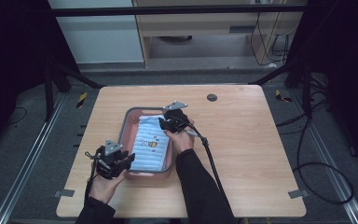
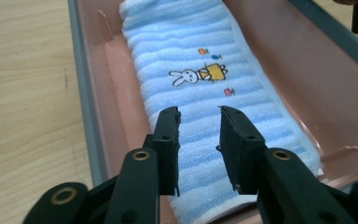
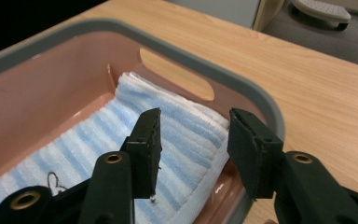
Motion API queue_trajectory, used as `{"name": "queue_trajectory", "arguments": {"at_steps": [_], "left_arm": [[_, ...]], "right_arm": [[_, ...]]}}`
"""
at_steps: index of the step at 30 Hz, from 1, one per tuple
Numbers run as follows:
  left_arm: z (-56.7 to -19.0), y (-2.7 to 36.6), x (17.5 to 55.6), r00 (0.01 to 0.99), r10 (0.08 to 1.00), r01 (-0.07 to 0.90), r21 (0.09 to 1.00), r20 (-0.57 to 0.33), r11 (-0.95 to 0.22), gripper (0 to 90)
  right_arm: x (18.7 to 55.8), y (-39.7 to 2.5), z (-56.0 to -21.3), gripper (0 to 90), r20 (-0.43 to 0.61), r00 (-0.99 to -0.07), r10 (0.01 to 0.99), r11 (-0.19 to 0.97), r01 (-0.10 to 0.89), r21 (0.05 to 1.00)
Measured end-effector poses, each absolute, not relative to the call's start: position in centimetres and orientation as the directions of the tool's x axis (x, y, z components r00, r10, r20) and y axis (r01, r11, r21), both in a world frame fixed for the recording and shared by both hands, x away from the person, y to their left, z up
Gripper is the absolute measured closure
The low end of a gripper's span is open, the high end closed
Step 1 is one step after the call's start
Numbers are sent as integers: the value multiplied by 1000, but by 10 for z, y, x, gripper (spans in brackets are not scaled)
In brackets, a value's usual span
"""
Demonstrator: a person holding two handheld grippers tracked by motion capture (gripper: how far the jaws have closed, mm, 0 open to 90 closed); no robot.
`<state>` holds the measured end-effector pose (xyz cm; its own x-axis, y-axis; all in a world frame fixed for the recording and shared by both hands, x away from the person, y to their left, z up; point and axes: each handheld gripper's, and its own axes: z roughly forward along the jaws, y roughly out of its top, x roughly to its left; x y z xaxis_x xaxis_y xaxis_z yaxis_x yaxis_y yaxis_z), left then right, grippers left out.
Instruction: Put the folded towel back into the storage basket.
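Observation:
A folded light-blue striped towel [image 1: 149,143] with a small rabbit print [image 2: 196,74] lies lengthwise in a pink basket with a grey rim [image 1: 129,116]. My left gripper [image 1: 121,161] hovers at the basket's near end, open, its jaws just above the towel's near part [image 2: 198,140]. My right gripper [image 1: 167,120] is over the basket's far right corner, open above the towel's far end [image 3: 193,128], with nothing between its jaws. The towel [image 3: 121,140] rests flat against the basket wall with its handle slot [image 3: 177,74].
The basket sits mid-left on a light wooden table [image 1: 242,149]. A dark round plug [image 1: 211,97] is set in the tabletop near the far edge. A black cable [image 1: 212,163] trails from the right gripper toward the near edge. Bare wood lies to the right.

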<state>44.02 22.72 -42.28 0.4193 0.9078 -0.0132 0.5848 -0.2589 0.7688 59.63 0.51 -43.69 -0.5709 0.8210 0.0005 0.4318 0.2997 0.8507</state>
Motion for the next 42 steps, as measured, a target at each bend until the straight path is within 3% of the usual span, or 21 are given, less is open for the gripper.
{"name": "queue_trajectory", "arguments": {"at_steps": [7,10,19,29,42], "left_arm": [[-407,237,434,419,908,516,825,-8,-232,549],[-403,242,433,443,896,481,846,-9,-230,454],[-403,253,436,467,884,448,860,10,-246,314],[-410,267,444,446,895,475,841,22,-258,254],[-416,300,449,371,929,493,846,10,-205,240]], "right_arm": [[585,-9,-417,376,11,-563,827,255,392,884],[575,-25,-404,299,28,-571,821,236,384,893],[546,-75,-393,219,79,-562,823,191,406,894],[514,-145,-413,182,95,-506,857,166,447,879],[487,-223,-447,167,96,-415,905,137,496,857]]}}
